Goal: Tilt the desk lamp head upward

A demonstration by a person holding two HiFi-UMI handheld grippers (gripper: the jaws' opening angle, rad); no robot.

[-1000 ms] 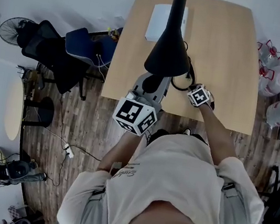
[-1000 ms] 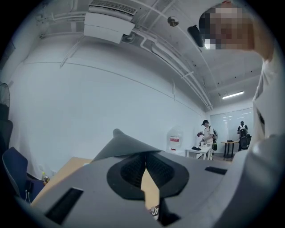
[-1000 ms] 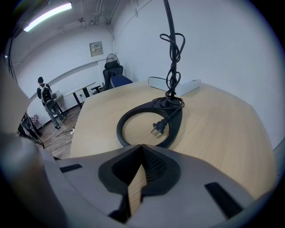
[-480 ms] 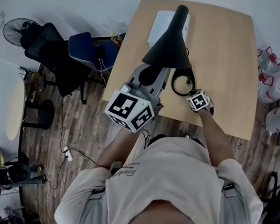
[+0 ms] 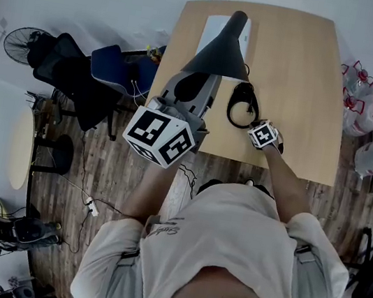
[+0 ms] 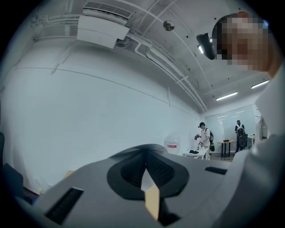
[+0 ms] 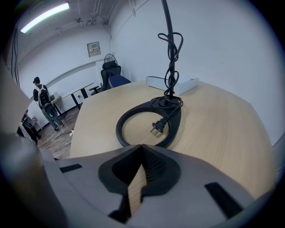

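Both grippers have their jaws pressed together with nothing between them. The left gripper (image 6: pixel 144 171) points up toward the ceiling. In the head view its front end lies under the near rim of the black cone-shaped lamp head (image 5: pixel 221 50), which is raised to the left of the lamp base (image 7: pixel 174 124). The shade hides the tips, so contact cannot be told. The right gripper (image 7: pixel 141 156) sits low over the table (image 7: pixel 222 133), just on the near side of the lamp base, whose ring encloses the loose plug (image 7: pixel 156 126). The step in hand looks like the tilt itself, with the left gripper pushing from below. The next move would call for a steady upward nudge on the rim, the right gripper ready to press the lamp base down should it lift or slide.
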